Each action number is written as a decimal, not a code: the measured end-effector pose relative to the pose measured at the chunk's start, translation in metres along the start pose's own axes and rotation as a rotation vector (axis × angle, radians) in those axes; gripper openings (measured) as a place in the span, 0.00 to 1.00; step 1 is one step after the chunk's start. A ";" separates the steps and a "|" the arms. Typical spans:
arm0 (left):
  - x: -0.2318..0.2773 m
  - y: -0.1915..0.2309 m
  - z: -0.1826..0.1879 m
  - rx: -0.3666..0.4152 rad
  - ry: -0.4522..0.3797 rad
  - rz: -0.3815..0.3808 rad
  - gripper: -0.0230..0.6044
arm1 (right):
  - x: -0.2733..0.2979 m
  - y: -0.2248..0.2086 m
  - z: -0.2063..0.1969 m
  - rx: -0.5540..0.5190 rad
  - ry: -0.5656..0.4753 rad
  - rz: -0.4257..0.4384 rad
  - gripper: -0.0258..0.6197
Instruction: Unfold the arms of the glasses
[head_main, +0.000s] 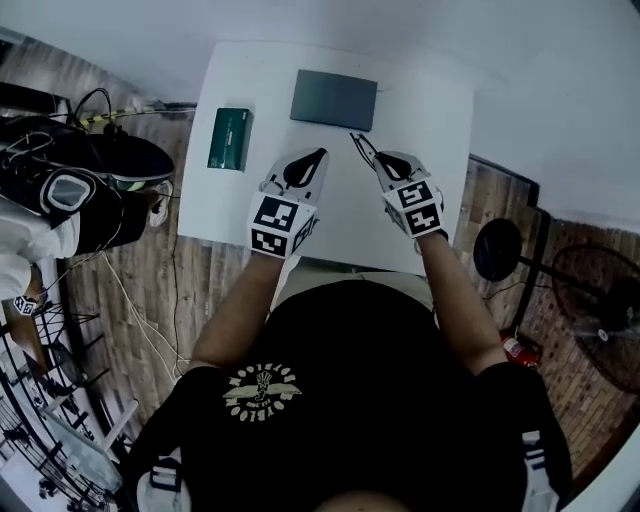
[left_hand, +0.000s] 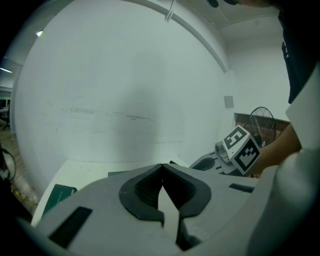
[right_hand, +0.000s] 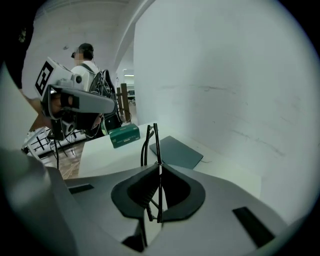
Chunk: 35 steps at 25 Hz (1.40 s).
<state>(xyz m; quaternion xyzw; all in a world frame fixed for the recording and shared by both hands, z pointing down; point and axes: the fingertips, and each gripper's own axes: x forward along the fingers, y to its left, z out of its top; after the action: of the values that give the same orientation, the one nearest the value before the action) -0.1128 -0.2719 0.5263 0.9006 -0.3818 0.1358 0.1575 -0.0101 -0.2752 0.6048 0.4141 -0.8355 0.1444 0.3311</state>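
Glasses (right_hand: 156, 141) pinched in right gripper (right_hand: 159, 165), green box (right_hand: 124, 135) print unreadable

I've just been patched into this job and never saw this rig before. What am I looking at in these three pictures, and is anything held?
There is no robot arm: a person holds a two-jaw gripper in each hand. The head view looks down from the person's head; the other two cameras ride on the grippers and look along their jaws. On the white table lie a green box and a flat dark grey pad. The right gripper is shut on thin dark glasses, held above the table. The left gripper is shut and empty.
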 end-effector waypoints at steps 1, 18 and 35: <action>-0.001 -0.001 0.002 -0.005 -0.005 0.002 0.05 | -0.005 -0.001 0.005 0.013 -0.022 0.004 0.07; -0.004 -0.088 0.053 -0.022 -0.056 -0.050 0.05 | -0.120 -0.028 0.061 0.119 -0.305 0.069 0.07; 0.003 -0.182 0.114 -0.220 -0.159 -0.255 0.13 | -0.212 -0.029 0.038 0.054 -0.415 0.127 0.07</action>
<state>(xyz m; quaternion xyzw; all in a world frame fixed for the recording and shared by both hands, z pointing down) 0.0363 -0.1977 0.3907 0.9269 -0.2882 0.0007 0.2403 0.0893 -0.1867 0.4335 0.3901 -0.9060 0.0989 0.1310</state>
